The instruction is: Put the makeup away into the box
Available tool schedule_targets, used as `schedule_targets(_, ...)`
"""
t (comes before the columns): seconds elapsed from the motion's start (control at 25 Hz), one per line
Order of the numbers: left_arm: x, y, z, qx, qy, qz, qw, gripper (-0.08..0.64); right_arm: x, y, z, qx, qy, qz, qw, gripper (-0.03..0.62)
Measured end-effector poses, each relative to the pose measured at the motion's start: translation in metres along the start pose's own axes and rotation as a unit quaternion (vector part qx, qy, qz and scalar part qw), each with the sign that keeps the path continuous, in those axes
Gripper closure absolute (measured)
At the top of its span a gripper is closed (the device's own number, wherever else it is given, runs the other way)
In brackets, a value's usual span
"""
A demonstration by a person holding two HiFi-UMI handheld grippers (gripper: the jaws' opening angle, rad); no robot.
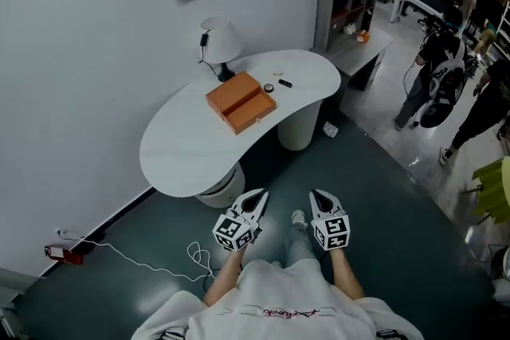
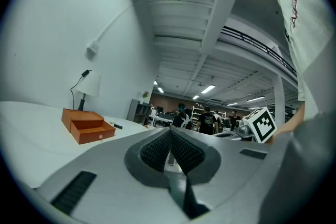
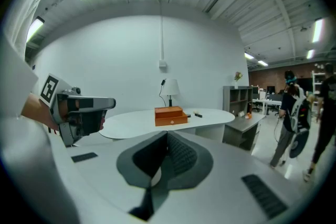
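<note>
An orange box [image 1: 241, 101] [image 2: 86, 124] [image 3: 170, 116] with its drawer pulled out sits on the white curved table [image 1: 183, 147]. Beside it lie a small round compact [image 1: 268, 87] and a black makeup stick [image 1: 284, 83] [image 3: 198, 115]. My left gripper [image 1: 256, 199] [image 2: 169, 136] and right gripper [image 1: 319, 199] [image 3: 167, 139] hang side by side over the dark floor, well short of the table. Both point toward it. Each has its jaws together with nothing between them. The left gripper's body [image 3: 79, 110] also shows in the right gripper view.
A white lamp [image 1: 219, 44] stands behind the box by the wall. A grey shelf unit [image 1: 347, 8] and low desk lie beyond the table's right end. People [image 1: 434, 80] stand at the right. A white cable [image 1: 143, 259] trails across the floor at the left.
</note>
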State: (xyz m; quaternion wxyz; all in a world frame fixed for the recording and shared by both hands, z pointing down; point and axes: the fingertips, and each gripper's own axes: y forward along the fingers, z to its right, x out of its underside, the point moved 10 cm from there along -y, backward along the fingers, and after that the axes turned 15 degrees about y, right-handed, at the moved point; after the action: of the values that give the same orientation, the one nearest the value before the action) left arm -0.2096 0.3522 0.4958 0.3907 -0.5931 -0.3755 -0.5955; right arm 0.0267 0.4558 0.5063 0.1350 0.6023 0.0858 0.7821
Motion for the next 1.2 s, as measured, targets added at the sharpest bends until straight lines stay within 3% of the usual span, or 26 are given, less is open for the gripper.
schedule_targets(0.4,0.004,0.058,-0.047,-0.007,0.004,-0.001,1.0,0.551,-0.028,0.065,0.035,-0.012,-0.002,0.013,1.0,0.572)
schedule_targets(1.2,-0.019,0.245,-0.133,-0.05,0.011,-0.001,0.9987,0.551,-0.13,0.213,0.159,-0.074,-0.009,0.01,0.997,0.572)
